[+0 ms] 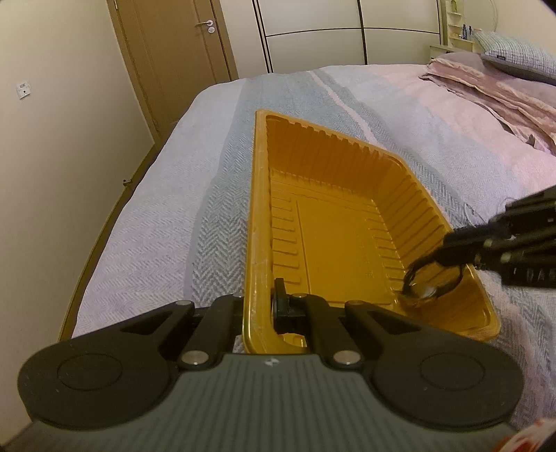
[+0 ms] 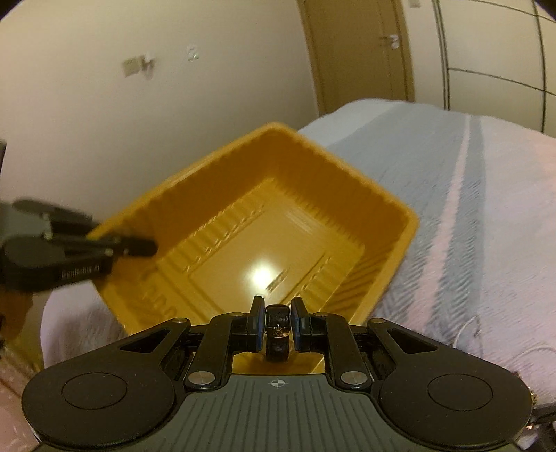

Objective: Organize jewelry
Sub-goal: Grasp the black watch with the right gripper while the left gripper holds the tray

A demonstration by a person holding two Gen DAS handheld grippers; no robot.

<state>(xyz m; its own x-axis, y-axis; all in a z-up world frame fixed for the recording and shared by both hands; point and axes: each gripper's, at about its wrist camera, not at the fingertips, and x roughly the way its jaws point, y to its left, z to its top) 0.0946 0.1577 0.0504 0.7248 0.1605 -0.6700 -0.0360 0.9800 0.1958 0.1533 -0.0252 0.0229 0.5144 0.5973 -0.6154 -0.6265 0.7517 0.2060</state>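
Bed [image 1: 146, 215]: covered by a herringbone-weave spread in pale lilac, grey-blue and pink bands.
Blanket [image 1: 486, 94]: pink, crumpled, lying at the far right end of the bed.
Pillow [image 1: 517, 55]: grey checked, resting above the blanket.
Door [image 1: 173, 52]: brown wood, shut, with a metal handle [image 1: 206, 23].
Wardrobe [image 1: 312, 31]: cream panels with dark lines, beside the door.
Wall switch [image 1: 23, 91]: white, on the cream wall left of the door.
Shelf unit [image 1: 458, 24]: pale, in the far corner, small items on it.
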